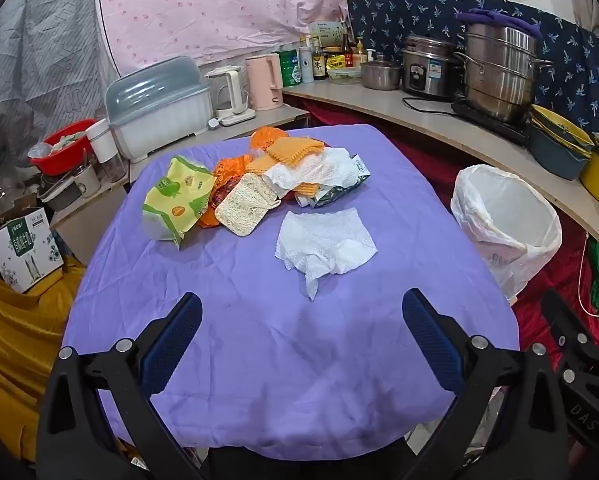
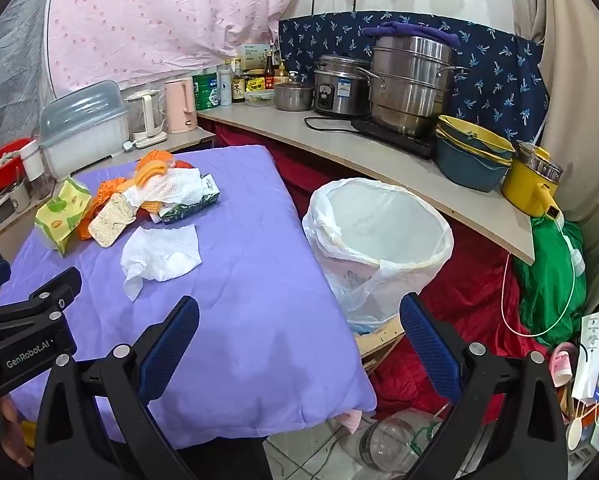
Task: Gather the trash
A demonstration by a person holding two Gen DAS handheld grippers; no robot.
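Cluttered kitchen corner, purple cloth-covered table (image 1: 283, 360) wrinkled and soft-looking. Left gripper (image 1: 301, 340) hovers over the near table edge, blue textured pads spread wide, nothing between them. Right gripper (image 2: 299, 340) same: wide apart, holding nothing, straddling the table's right edge and the gap toward the trash bin (image 2: 379, 240). Nearest trash: a flat crumpled white paper towel (image 1: 325, 246), embossed, lying alone on the cloth. Behind it a pile: a rectangular beige loofah-like sponge pad (image 1: 245, 208), a yellow-green printed snack bag (image 1: 177, 200), crinkled orange plastic wrappers (image 1: 227, 172), an orange ribbed knit cloth (image 1: 295, 150), another white towel (image 1: 319, 170) draped over a dark green carton (image 1: 339, 192). Bin stands off the table's right side, round, lined with a thin white plastic bag, mouth open. Curved shelf (image 2: 379, 156) behind carries steel pots (image 2: 411, 88).
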